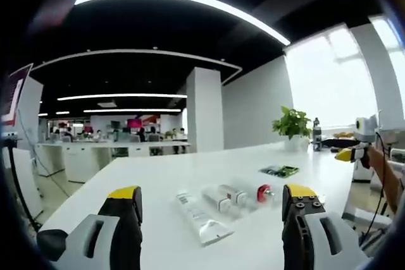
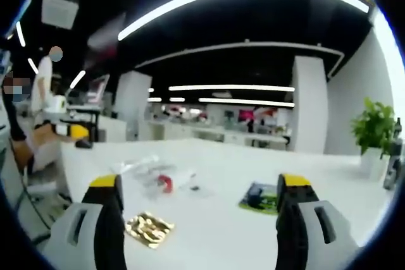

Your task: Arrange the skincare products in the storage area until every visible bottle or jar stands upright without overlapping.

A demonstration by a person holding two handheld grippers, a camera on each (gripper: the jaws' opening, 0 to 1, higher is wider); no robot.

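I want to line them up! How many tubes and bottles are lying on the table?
3, all lying flat on the white table: a white tube nearest, a clear bottle beside it, then a red-capped tube farthest right. They overlap, so another may be hidden.

White table (image 1: 190, 169) bearing a green printed card (image 1: 279, 171) and, in the right gripper view, a gold foil packet (image 2: 148, 229). Potted plant (image 1: 292, 124) at the table's far end, beside a dark bottle (image 1: 316, 133). White square pillar (image 1: 204, 109) behind.
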